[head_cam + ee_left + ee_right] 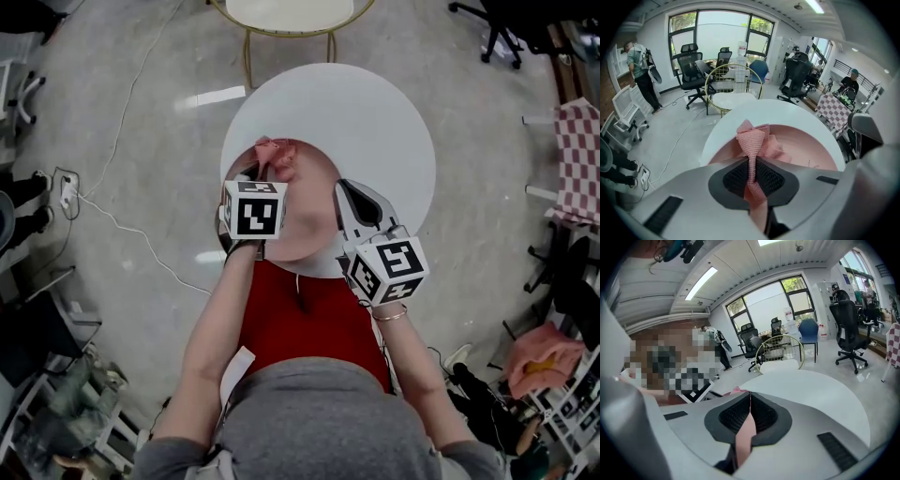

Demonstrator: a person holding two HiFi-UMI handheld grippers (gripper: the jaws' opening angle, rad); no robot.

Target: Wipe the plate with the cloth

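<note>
A pink plate [309,225] is held over the near edge of a round white table [375,122]. My right gripper [344,195] is shut on the plate's right rim, which shows as a thin pink strip [746,430] between its jaws [750,399]. My left gripper [260,174] is shut on a pink knitted cloth [275,155] at the plate's upper left. In the left gripper view the cloth [752,138] is bunched up and rests on the plate [811,152], ahead of the left gripper [752,164].
A gold wire chair [286,19] stands behind the table. Office chairs [691,65] and a person [640,70] are farther off. A checkered cloth [581,159] hangs at the right, and a white cable [122,225] runs over the floor at the left.
</note>
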